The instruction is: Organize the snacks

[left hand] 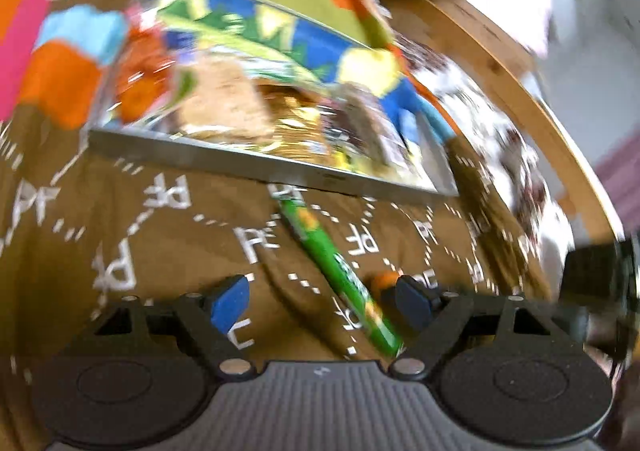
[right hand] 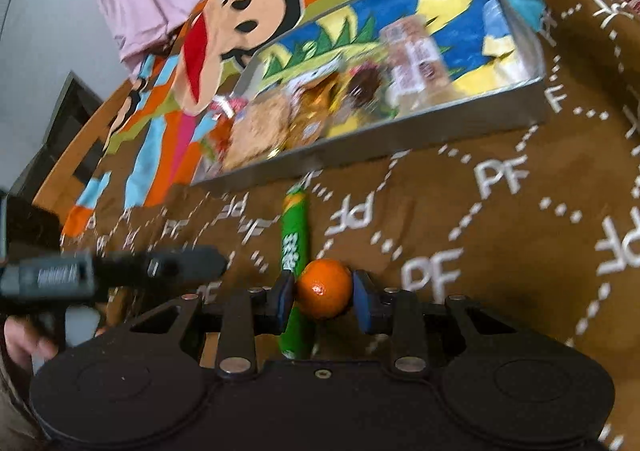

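The small round orange fruit (right hand: 324, 288) sits squeezed between the two blue pads of the right gripper (right hand: 323, 297). Just beside its left finger lies a long green snack stick (right hand: 294, 247) on the brown cloth with white letters (right hand: 460, 211). Beyond the fingertips is a shallow grey metal tray (right hand: 440, 131) full of wrapped snacks. The left gripper (left hand: 320, 303) has its fingers wide apart, holding nothing, with the green stick lying below, close to its right finger.
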A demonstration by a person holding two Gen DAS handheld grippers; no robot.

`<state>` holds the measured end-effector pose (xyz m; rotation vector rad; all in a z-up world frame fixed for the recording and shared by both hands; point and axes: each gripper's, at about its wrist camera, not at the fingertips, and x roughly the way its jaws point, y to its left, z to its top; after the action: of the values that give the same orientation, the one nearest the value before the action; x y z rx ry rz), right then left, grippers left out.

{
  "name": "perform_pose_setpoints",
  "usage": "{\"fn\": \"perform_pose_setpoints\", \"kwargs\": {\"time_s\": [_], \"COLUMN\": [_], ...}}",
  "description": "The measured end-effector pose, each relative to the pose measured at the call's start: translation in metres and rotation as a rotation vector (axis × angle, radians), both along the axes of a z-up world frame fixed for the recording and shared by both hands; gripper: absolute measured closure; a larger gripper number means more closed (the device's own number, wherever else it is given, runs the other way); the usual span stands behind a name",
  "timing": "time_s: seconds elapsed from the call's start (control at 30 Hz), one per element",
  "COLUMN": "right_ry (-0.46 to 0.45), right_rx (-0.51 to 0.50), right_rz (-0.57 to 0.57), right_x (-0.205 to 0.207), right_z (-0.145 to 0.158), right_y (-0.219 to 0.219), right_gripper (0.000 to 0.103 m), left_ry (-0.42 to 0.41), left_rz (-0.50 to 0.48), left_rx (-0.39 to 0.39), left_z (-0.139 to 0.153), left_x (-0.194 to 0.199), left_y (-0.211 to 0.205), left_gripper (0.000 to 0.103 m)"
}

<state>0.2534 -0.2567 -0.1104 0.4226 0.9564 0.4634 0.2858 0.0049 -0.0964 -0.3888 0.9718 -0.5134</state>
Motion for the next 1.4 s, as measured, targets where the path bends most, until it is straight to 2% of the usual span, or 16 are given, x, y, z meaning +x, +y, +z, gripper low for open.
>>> {"fn": "perform_pose_setpoints", "kwargs": {"time_s": [0.07,0.13,0.27,0.43,0.7,0.77,0.9,0.97,1.03,1.13,1.27,1.4], "right_ry": [0.001,-0.011,-0.070,-0.114,-0.122,-0.124,-0.121,-0.114,-0.108,-0.096,-0.095,-0.092], "right_rx": [-0.004,-0.031,-0.150,-0.287,-0.300,-0.304,-0.313,-0.312,-0.312,-0.311,-0.317,-0.313], "right_rz": [0.018,0.028,-0.020,-0.071,-0.093,-0.090,-0.087,-0.091,-0.093,-0.091,-0.085,-0.080], "right_x": [-0.009,-0.017,-0.022,-0.014,0.006,0.008,0.007,0.004,0.002,0.000,-0.001,0.001], "right_z": [0.002,0.006,0.016,0.018,0.009,0.009,0.009,0.010,0.012,0.012,0.011,0.008], "right_y": [0.007,0.011,0.010,0.003,-0.006,-0.004,-0.004,-0.005,-0.007,-0.008,-0.007,-0.006], "right_gripper": [0.069,0.069,0.069,0.069,0.069,0.069,0.069,0.069,0.069,0.069,0.068,0.068], "left_ry": [0.005,-0.012,-0.075,-0.152,-0.093,-0.116,-0.230,-0.271,-0.268,-0.228,-0.174,-0.119], "left_rz": [0.029,0.032,0.032,-0.019,-0.062,-0.080,-0.169,-0.216,-0.242,-0.255,-0.206,-0.132], "left_rx": [-0.020,-0.009,0.025,0.066,0.138,0.197,0.411,0.467,0.462,0.408,0.331,0.276], "left_z": [0.000,0.003,0.010,0.009,-0.014,-0.015,-0.015,-0.015,-0.013,-0.010,-0.014,-0.020], "left_x": [-0.001,-0.001,-0.003,-0.006,0.007,0.005,-0.012,-0.022,-0.029,-0.032,-0.023,-0.009], "left_y": [0.004,0.001,-0.010,-0.031,-0.053,-0.062,-0.091,-0.101,-0.104,-0.102,-0.092,-0.082], "left_gripper": [0.019,0.019,0.020,0.020,0.028,0.030,0.042,0.046,0.050,0.050,0.052,0.062]}}
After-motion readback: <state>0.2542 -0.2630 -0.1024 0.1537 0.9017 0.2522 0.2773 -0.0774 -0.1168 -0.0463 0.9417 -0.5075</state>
